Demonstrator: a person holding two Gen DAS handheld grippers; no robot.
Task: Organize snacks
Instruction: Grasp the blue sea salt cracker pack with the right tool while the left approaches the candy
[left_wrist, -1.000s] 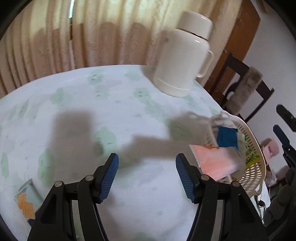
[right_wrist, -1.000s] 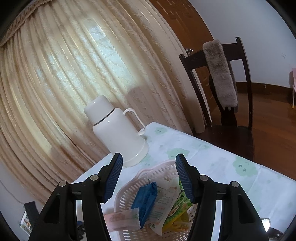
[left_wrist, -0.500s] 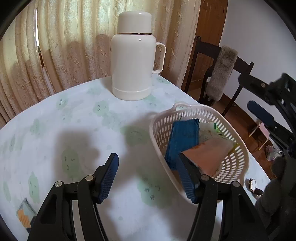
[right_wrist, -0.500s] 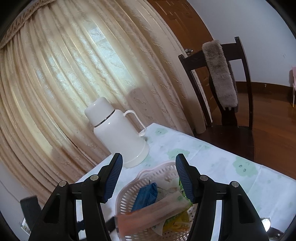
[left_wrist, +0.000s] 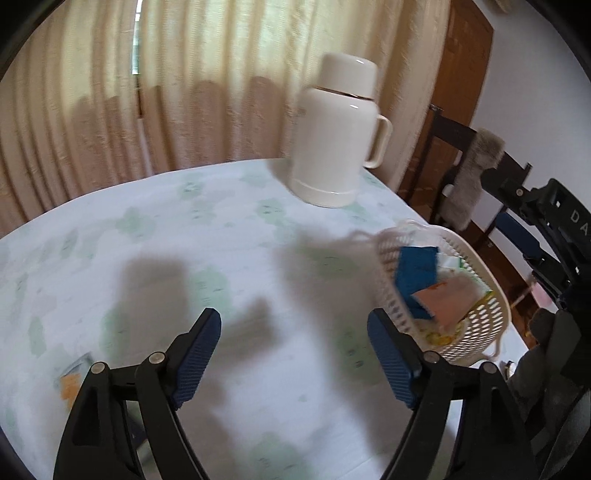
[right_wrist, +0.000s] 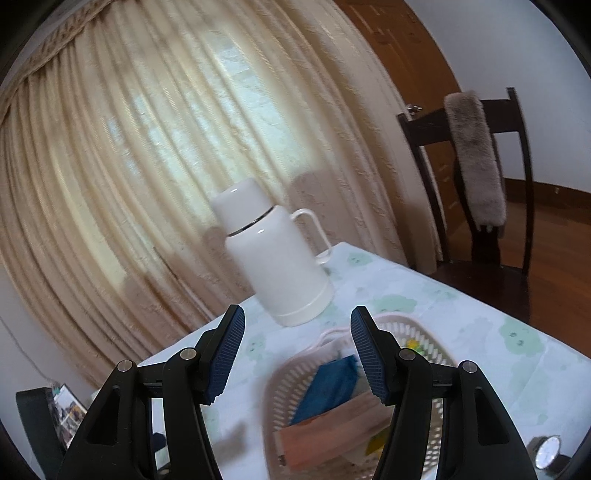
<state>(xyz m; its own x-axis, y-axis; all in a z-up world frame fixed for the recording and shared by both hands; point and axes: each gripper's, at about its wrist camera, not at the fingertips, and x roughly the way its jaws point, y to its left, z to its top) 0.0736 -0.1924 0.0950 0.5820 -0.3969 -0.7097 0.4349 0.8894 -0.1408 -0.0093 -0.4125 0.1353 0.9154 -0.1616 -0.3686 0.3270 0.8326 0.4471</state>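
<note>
Snacks: a blue packet (right_wrist: 334, 384), a pink-orange packet (right_wrist: 325, 430) and a yellow-green packet (left_wrist: 441, 334) are seen lying in the white basket (left_wrist: 487, 314), at about 3 o'clock in the left wrist view and 6 o'clock in the right wrist view.
Long axis: the pink-orange packet is laid across the basket in the right wrist view, its length running from 8 o'clock up to 2 o'clock; the blue packet is tilted the same way, leaning on it.
Basket: it is set on the pale green-patterned tablecloth (left_wrist: 221, 229), near the table's edge.
Flask: a white flask (right_wrist: 275, 264) is stood upright beyond the basket, well apart, handle turned to the right.
Surroundings: a dark chair (right_wrist: 480, 184) with a grey furry cover is seen past the table; curtains behind; a wristwatch (right_wrist: 548, 446) lies at 5 o'clock.
Left gripper (left_wrist: 293, 356): jaws have just been widening, released, only bare cloth between them.
Right gripper (right_wrist: 297, 354): jaws held apart above the basket, nothing grasped.
</note>
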